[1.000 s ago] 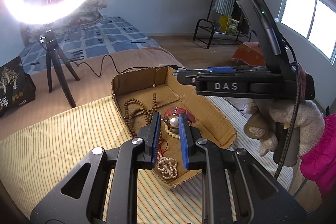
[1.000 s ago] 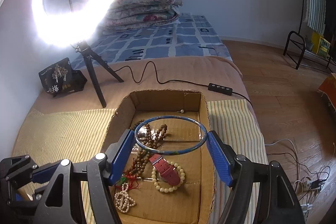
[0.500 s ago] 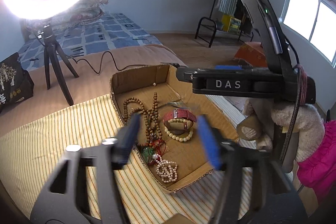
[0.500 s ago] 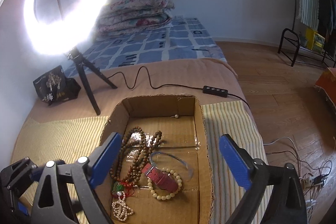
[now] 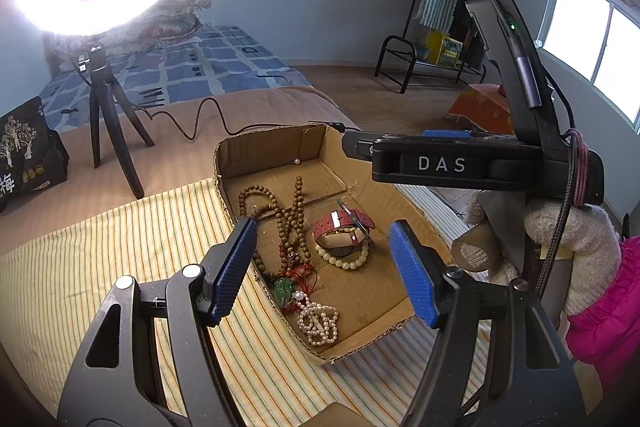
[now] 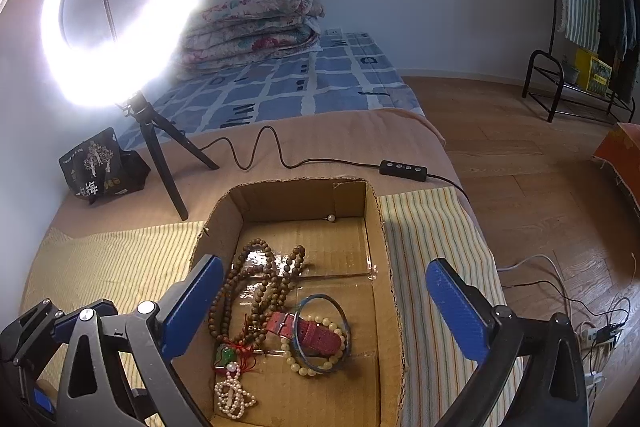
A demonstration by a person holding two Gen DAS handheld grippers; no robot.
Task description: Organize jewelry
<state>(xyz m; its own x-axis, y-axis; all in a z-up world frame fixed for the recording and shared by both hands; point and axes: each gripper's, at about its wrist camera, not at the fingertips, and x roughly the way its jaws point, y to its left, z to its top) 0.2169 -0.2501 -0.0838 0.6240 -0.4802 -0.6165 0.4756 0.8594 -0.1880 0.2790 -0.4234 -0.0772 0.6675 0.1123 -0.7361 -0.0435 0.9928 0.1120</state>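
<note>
Both grippers, left [image 5: 324,271] and right [image 6: 324,311], are hovering with jaws wide and empty over the shallow brown cardboard box [image 6: 384,267], where the thin blue bangle [image 6: 322,333] is leaning across the red leather strap [image 6: 316,333].

One cardboard box [image 6: 382,267], one bangle [image 6: 320,331], one watch [image 6: 310,333], one loose pearl [image 6: 331,217].

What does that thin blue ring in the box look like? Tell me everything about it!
The thin blue ring bangle is a slim, round hoop, blue with a slightly see-through, glassy look. It lies nearly flat in the open brown cardboard box, resting on the red strap and the cream bead bracelet, which show through its middle. From the left wrist view it appears only as a thin edge. Neither gripper touches it; the right gripper, jaws wide open, is above it.
</note>
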